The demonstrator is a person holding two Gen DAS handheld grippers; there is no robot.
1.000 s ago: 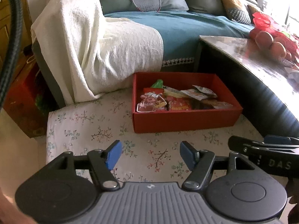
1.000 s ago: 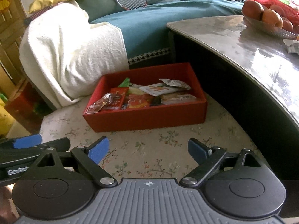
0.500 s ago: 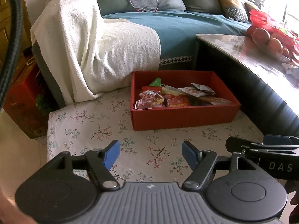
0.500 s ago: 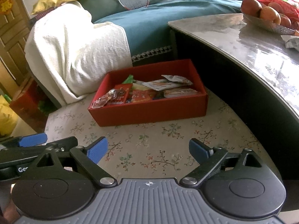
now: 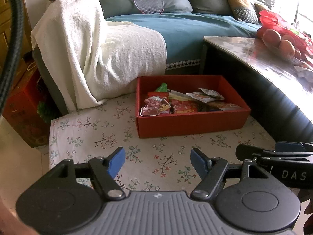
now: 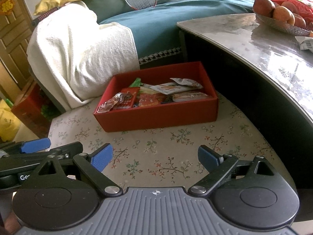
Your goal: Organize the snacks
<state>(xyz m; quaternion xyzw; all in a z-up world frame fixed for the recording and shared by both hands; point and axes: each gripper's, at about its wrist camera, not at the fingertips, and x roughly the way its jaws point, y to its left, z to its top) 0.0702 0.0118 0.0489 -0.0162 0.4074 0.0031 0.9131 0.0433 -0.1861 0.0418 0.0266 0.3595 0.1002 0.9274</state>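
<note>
Floral cloth bears red box of snacks; we find both grippers wide, empty, nearside.

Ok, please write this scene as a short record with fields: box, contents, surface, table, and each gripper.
box: red box, open top, on the floor cloth
contents: snack packets, loosely piled; a clear wrapper at its left end
surface: floral cloth
table: grey table right of the box, fruit bowl on it
left gripper: open, nothing between the fingers
right gripper: open, nothing between the fingers
</note>
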